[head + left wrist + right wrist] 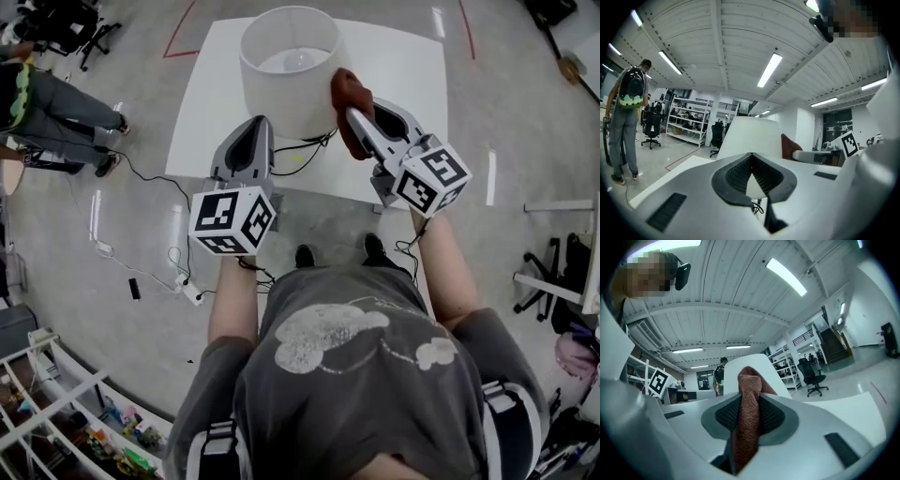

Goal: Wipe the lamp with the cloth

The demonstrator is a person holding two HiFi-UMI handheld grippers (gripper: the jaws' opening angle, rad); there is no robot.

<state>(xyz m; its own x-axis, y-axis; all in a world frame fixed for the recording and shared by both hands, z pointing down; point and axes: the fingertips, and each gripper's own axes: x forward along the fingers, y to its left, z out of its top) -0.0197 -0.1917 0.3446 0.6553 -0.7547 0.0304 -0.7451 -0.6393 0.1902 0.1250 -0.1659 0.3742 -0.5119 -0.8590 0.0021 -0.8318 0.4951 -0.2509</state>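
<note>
Two grippers over white table [412, 66]. Lamp [289, 66] stands on table, white shade, black cord [302, 150] at its near side. Right gripper [356, 117] clenched on red-brown cloth [349, 92]; cloth lies against shade's right side. Left gripper [257, 127] jaws pressed together, nothing between them, held just beside shade's near side.

Head view looks steeply down; gripper views sit low, tilted up, v. near lamp [286, 70] (shared).
</note>
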